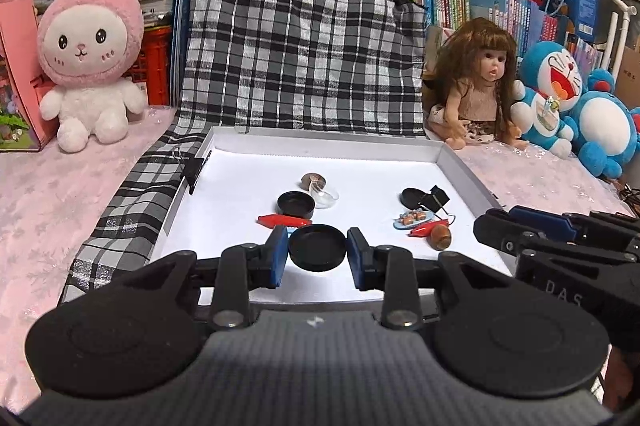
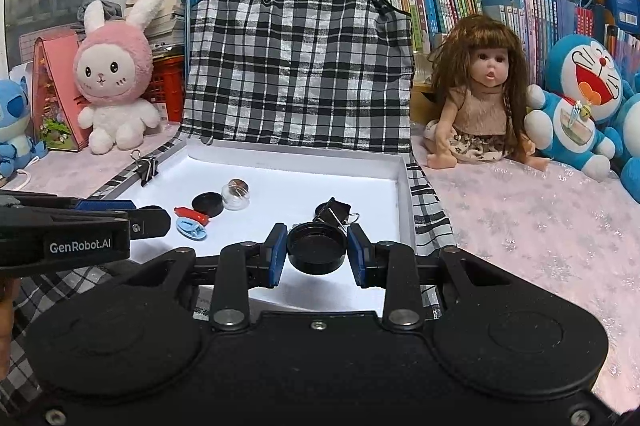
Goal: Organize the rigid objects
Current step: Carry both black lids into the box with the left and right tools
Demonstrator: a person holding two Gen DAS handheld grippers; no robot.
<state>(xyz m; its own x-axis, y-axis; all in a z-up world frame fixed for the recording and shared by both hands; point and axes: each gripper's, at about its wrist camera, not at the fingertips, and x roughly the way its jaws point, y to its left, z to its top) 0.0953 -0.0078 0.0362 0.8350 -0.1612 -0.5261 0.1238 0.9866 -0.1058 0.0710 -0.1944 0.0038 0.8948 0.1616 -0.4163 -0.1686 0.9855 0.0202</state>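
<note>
Each gripper pinches a black lid, the left gripper (image 1: 317, 253) at lower centre holding one lid (image 1: 317, 247) and the right gripper (image 2: 317, 253) another lid (image 2: 316, 247) by thin rims, so either could slip onto the white tray (image 1: 460, 162).

Blue plush toy (image 2: 12, 122) cut off at left edge — binder clip (image 2: 334, 212) half hidden behind black cap (image 2: 316, 246)

"GenRobot.AI" reads in white on the black body of the left gripper (image 2: 150, 222), which reaches in just left of the white tray (image 2: 404, 194). Right of that tray, in the left wrist view, the right gripper (image 1: 486, 226) shows the raised letters "DAS" on its black housing. Book spines behind the tray are too small to read.
</note>
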